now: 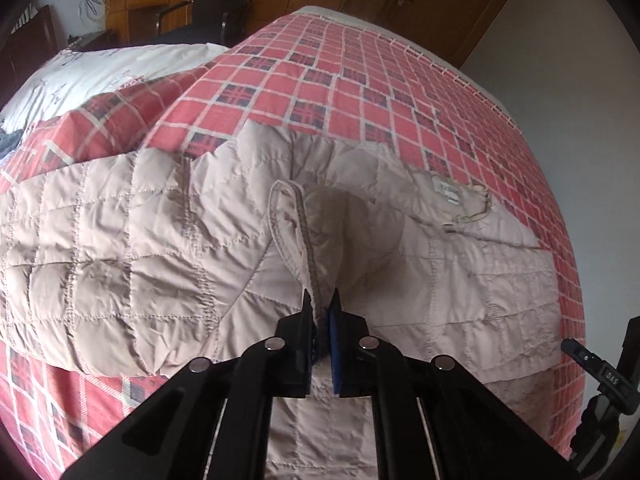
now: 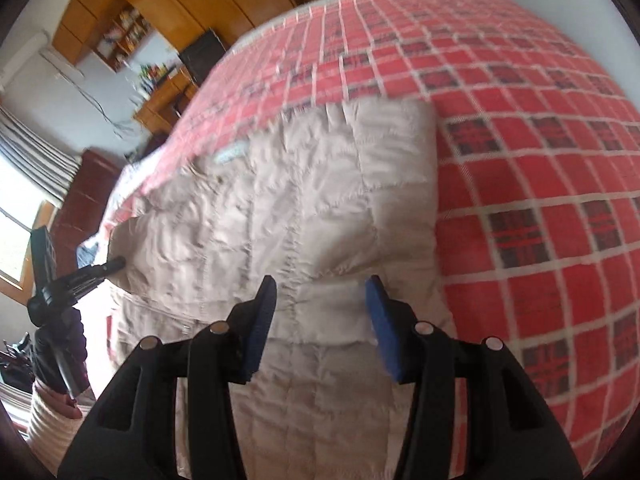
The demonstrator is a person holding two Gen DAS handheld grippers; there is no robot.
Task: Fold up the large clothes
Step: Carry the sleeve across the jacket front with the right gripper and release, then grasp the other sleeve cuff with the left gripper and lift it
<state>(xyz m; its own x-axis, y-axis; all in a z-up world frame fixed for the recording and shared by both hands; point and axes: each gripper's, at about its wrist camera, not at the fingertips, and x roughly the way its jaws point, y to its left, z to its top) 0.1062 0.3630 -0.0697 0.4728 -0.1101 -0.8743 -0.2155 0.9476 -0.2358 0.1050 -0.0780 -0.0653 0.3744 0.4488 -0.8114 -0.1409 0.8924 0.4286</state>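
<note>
A beige quilted jacket (image 1: 160, 248) lies spread on a bed with a red plaid cover (image 1: 340, 80). My left gripper (image 1: 322, 300) is shut on a ribbed edge of the jacket that runs up from between its fingers in a raised fold. A white label (image 1: 448, 193) and a drawstring show near the jacket's collar. In the right wrist view the jacket (image 2: 304, 200) lies partly folded with a squared corner at the top right. My right gripper (image 2: 322, 292) hangs open just above the fabric, with nothing between its blue pads (image 2: 380, 304).
The red plaid cover (image 2: 540, 160) stretches bare to the right of the jacket. A white pillow (image 1: 100, 68) and a crumpled plaid quilt (image 1: 120, 120) lie at the bed's far left. A wooden desk (image 1: 152, 4), chair and wardrobe stand behind. A person's hand and sleeve (image 2: 60, 360) hold the other gripper at left.
</note>
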